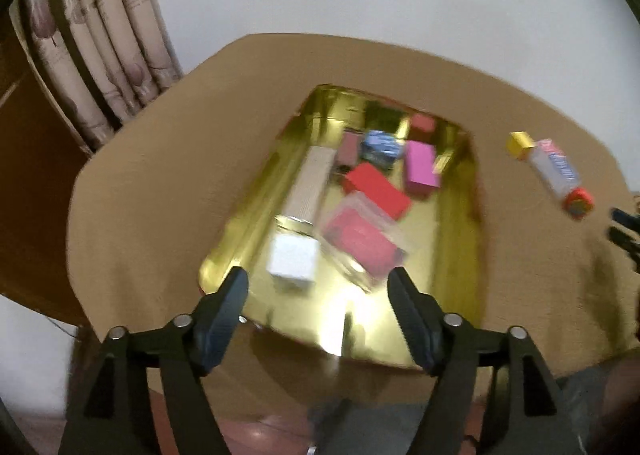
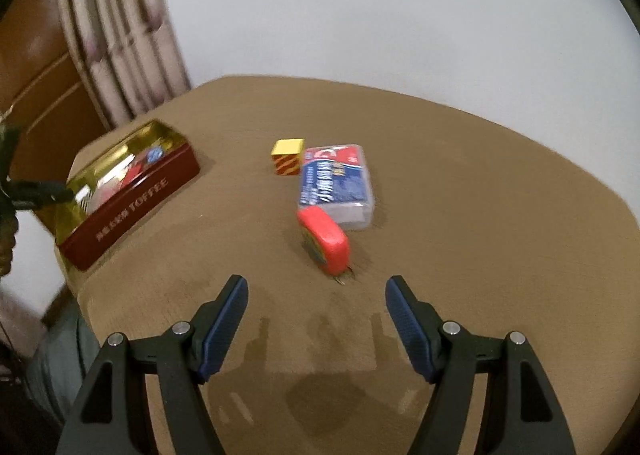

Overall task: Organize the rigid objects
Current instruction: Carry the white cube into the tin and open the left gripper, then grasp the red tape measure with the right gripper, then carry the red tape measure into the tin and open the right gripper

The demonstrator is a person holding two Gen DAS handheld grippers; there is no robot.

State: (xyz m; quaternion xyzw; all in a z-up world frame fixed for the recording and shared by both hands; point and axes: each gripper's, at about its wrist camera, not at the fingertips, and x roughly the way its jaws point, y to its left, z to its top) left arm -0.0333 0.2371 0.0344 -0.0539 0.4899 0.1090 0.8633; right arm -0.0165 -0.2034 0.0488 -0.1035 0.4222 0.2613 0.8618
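Both tongs, left tongs point(image 1: 318, 287) and right tongs point(image 2: 316, 293), gape empty. We judge most boxes already lie in the tin point(image 1: 460, 215); ahead of our right tongs, the tape measure point(image 2: 325, 242), card case point(image 2: 338, 185) and yellow cube point(image 2: 287, 157) remain on the desk point(image 2: 480, 215).

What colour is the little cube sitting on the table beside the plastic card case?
The cube is yellow on top with red-and-yellow diagonal stripes on its side, clearest in the right wrist view.

Black plastic gripper point(image 2: 316, 287) frames, angular, with triangular cut-outs. Blue ribbed pads point(image 2: 408, 329) inside. Silver round pins at each joint.
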